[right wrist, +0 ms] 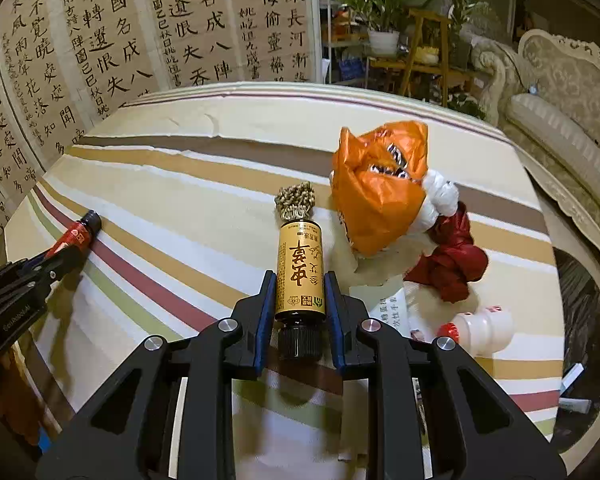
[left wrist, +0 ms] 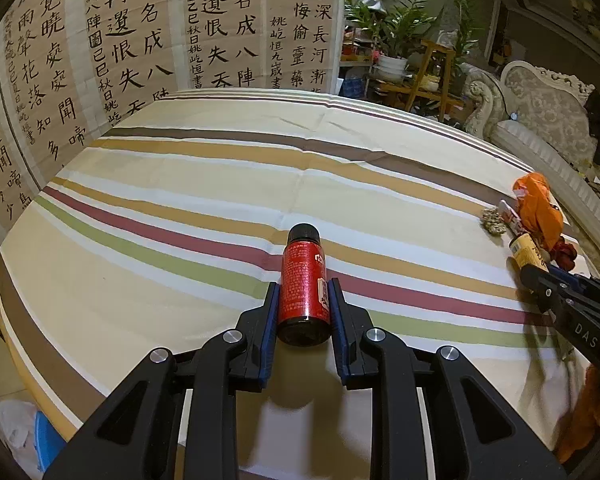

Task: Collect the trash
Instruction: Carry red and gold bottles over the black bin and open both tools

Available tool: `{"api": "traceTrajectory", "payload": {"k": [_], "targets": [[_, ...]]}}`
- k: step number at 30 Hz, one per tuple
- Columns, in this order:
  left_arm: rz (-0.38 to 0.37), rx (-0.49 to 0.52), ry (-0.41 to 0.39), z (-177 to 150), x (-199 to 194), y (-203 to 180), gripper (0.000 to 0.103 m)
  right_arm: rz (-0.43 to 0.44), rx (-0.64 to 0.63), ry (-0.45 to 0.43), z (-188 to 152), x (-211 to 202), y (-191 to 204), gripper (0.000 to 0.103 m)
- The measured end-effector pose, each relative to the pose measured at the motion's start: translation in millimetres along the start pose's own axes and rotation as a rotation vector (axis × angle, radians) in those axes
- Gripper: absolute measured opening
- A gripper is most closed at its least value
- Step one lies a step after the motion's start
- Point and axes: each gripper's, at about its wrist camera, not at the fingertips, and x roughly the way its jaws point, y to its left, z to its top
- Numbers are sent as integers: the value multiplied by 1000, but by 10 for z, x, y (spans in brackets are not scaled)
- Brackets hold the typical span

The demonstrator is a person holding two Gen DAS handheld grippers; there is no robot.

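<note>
As each lies flat for a side grip, left claw clamps red bottle, right claw apparently clamps gold bottle near tabletop litter.

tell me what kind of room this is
Most likely a lived-in home living or dining room. A round table under a striped tablecloth stands before calligraphy sheets on the wall, with an ornate carved sofa and potted plants on a wooden stand behind it.
</note>
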Motion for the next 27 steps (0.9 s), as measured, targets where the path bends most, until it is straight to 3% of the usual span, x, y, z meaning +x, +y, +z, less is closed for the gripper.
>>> {"api": "traceTrajectory", "payload": {"k": [10,27], "targets": [[-53,24,-31,-56,-191,-298,25,5,19,-78,-96,-433,-126,23],[-220,173,-68,-284,-558,-1570,25,-138,201,-157,-604,-1088,-1272,23]]}}
